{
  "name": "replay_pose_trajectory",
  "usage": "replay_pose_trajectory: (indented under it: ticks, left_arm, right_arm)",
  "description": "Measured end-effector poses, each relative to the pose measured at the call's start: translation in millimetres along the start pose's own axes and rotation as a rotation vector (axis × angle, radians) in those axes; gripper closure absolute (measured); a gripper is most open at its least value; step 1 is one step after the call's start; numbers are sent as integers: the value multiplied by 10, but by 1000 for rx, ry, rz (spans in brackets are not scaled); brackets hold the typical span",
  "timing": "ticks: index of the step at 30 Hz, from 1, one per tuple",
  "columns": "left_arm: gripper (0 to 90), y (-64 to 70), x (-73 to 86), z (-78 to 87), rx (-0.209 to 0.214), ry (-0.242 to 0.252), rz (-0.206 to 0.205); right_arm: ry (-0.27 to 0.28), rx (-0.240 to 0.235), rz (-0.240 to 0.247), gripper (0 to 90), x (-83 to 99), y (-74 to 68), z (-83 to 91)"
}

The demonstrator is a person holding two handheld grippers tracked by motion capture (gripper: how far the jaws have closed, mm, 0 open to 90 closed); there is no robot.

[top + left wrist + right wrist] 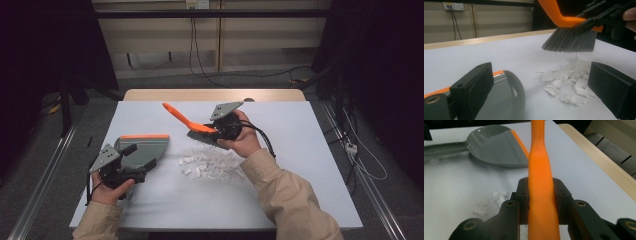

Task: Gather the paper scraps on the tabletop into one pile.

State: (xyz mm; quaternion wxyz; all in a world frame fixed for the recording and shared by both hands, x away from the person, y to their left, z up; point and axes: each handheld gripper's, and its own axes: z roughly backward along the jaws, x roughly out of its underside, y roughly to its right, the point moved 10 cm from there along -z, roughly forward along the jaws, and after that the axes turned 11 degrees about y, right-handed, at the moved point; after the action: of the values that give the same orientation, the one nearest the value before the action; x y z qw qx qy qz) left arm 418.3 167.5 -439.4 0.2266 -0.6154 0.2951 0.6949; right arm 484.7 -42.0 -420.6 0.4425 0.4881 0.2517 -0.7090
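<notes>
brush [192, 126]: orange handle, grey bristles, tilted, raised above scraps | dustpan [142, 149]: grey, orange lip, flat, left of scraps | paper scraps [210, 163]: white, piled mid-desk

The high view looks forward and down from above the person's side, taking in the whole white table [300, 165] with the floor and a back wall beyond. The left gripper view sits low, almost at tabletop level, close behind its own jaws, facing across the paper scraps [566, 82] toward the brush [571, 37] at upper right. The right gripper view looks along the orange handle [540, 195] from very near, toward the dustpan [496, 147] at upper left. All three share the scraps, though these are probably the blurred white patch at lower left there
</notes>
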Motion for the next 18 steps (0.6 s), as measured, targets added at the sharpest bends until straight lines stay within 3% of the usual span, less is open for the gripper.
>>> replay_pose_trajectory:
  ticks: [6,11,14,18]
  left_arm:
    - [63,3,-3,16,2,7,7]
    - [64,-9,-10,42,0,10,8]
    - [64,-11,-15,54,-2,11,5]
    - [64,-11,-22,62,-4,13,0]
  right_arm:
    - [47,54,-114,715,-50,-34,19]
    - [45,102,-148,716,-5,-218,-9]
    - [80,105,-238,715,69,-357,-69]
    - [98,137,-319,716,167,-485,-147]
